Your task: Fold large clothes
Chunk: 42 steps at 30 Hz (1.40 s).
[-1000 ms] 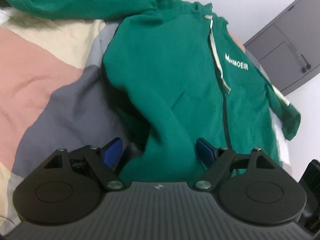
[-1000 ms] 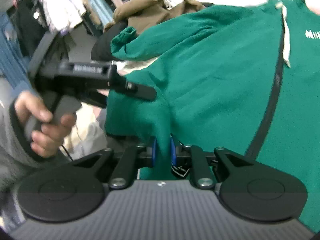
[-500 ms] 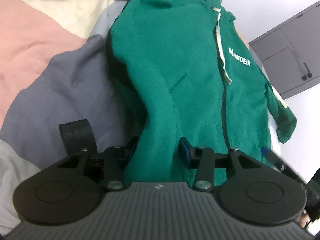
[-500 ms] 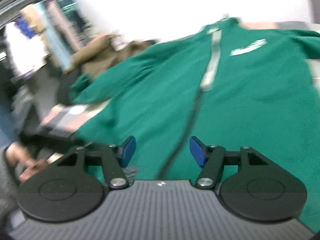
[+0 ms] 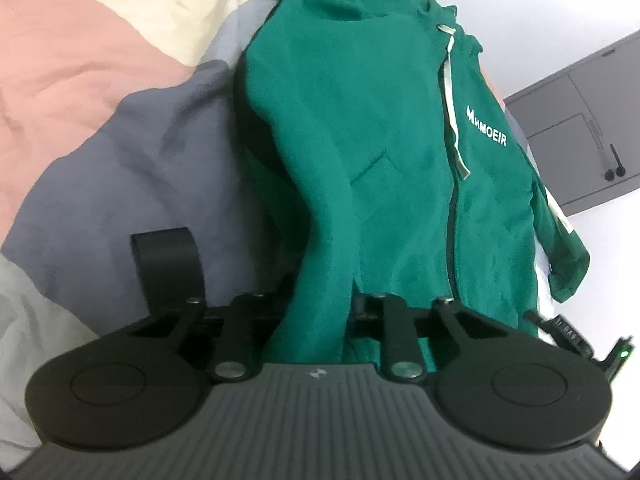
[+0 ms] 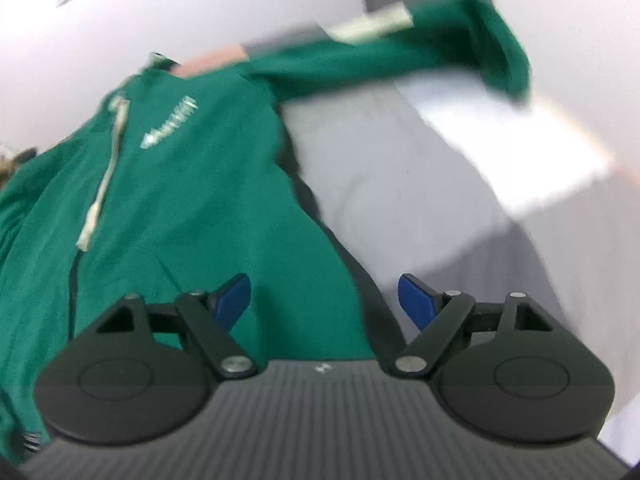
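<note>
The green zip hoodie [image 5: 380, 152] lies front-up on a bed, spread over a quilt [image 5: 120, 132] of pink, cream and grey patches. Its zipper runs down the middle, a pale drawstring [image 5: 450, 92] hangs from the collar, and white lettering [image 5: 486, 134] sits on the chest beside it. One sleeve stretches away to the far side, its cuff [image 6: 500, 40] drooping over the bed's edge.

At the hem, the left gripper [image 5: 320, 308] is closing on a raised fold of the green fabric, which fills the gap between its fingers and hides the pads. A black strap loop [image 5: 168, 268] stands just beside it on the grey patch.

The right gripper [image 6: 324, 300] is opening, its blue pads [image 6: 416, 300] wide apart; the hoodie's side edge lies beneath the gap, with nothing pinched. That view is blurred.

A grey cabinet [image 5: 584, 120] stands against the white wall beyond the bed.
</note>
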Each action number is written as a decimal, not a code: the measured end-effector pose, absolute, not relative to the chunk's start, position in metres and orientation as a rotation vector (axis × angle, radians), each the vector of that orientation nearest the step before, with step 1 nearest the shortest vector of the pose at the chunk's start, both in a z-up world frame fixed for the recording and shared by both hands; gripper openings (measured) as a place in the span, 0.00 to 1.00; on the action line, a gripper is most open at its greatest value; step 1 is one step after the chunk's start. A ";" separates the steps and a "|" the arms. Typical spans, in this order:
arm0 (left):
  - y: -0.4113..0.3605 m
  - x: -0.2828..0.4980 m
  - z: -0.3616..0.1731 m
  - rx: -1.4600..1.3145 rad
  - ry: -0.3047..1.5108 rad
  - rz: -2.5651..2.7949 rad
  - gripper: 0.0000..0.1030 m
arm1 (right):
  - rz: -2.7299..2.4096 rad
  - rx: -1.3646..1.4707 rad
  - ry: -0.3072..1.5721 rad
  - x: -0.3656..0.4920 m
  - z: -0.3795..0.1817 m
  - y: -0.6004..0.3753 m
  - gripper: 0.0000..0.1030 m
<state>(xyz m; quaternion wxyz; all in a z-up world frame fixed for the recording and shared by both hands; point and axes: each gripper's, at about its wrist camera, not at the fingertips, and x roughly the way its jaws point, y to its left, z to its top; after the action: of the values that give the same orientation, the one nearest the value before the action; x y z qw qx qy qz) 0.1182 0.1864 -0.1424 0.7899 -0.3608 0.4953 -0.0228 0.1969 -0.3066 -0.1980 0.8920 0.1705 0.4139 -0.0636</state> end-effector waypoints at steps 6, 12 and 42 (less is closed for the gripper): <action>0.193 0.102 -0.116 -0.751 1.030 -0.062 0.14 | -0.050 0.550 1.020 0.198 -0.216 -0.329 0.82; 0.197 0.082 -0.088 -0.714 1.006 -0.070 0.13 | 0.084 0.491 1.066 0.192 -0.195 -0.322 0.22; 0.153 0.048 -0.016 -0.407 0.917 0.148 0.74 | 0.059 0.413 0.989 0.188 -0.127 -0.378 0.74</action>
<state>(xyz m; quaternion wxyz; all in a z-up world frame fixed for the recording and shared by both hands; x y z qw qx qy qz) 0.0480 0.1533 -0.0160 0.8742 -0.1949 0.4391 0.0711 0.1877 -0.3783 -0.1268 0.8594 0.1968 0.4711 0.0283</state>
